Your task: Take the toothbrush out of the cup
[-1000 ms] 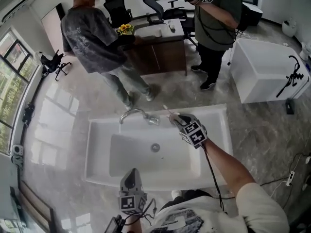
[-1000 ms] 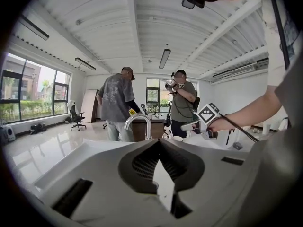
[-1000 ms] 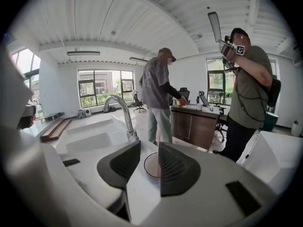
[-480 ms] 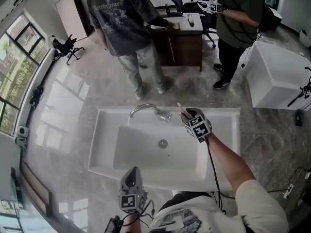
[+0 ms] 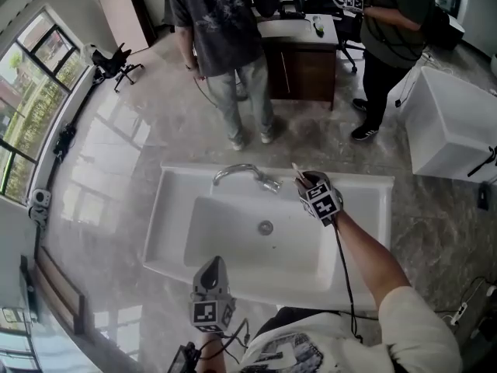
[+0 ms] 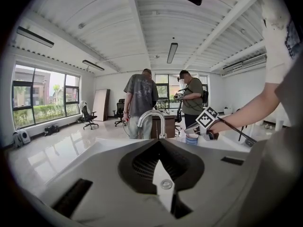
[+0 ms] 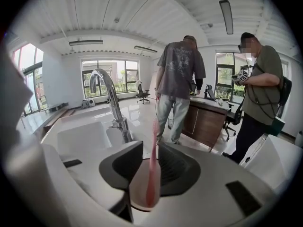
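A white rectangular sink (image 5: 165, 235) is surrounded by glossy marble floor (image 5: 116, 154). A curved chrome faucet (image 5: 242, 172) rises at its far rim, and a round drain (image 5: 265, 227) sits in the middle of the basin. Beyond it, a person in a grey T-shirt (image 5: 221, 14) stands at a brown table (image 5: 299, 72), with a person in a dark green top (image 5: 396, 22) just to the right. A white cabinet (image 5: 450, 123) stands at the right. At the left, a black office chair (image 5: 116, 57) is near the windows (image 5: 19, 130).

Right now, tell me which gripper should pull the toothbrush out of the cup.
Right. The right gripper is over the cup, jaws closing around the toothbrush; the left gripper is shut, across the sink.
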The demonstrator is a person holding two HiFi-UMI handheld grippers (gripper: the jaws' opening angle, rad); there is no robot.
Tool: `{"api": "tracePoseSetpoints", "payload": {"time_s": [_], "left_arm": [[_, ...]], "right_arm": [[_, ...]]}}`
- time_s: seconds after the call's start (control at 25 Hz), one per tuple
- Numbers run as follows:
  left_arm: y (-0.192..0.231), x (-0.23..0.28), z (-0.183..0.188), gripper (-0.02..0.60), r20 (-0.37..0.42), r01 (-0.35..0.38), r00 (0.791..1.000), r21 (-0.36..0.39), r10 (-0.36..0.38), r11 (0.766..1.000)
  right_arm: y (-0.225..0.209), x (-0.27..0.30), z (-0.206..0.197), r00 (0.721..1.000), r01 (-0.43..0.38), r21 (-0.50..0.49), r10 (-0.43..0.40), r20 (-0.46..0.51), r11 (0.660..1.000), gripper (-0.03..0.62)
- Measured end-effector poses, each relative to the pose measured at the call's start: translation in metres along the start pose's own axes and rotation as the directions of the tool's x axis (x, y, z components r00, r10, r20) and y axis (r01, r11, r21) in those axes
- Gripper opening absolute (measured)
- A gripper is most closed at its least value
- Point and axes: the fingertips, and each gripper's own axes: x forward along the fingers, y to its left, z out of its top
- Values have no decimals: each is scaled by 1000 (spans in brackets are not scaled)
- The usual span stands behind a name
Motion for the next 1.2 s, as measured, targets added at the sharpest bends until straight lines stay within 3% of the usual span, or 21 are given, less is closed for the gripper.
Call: {"api": "tracePoseSetpoints", "payload": {"time_s": [0.64,1.2], "left_arm": [[-4,0,-3,20,-13,-2,1000,-15,2,1000],[2,-1,-5,20,-14,-6,1000,-24,5,1000]], "right_arm": [[2,10,-2,996,10,-86,-18,-89,996,35],[-2,6,5,995,48,-113,-57,-76,992,23]]}}
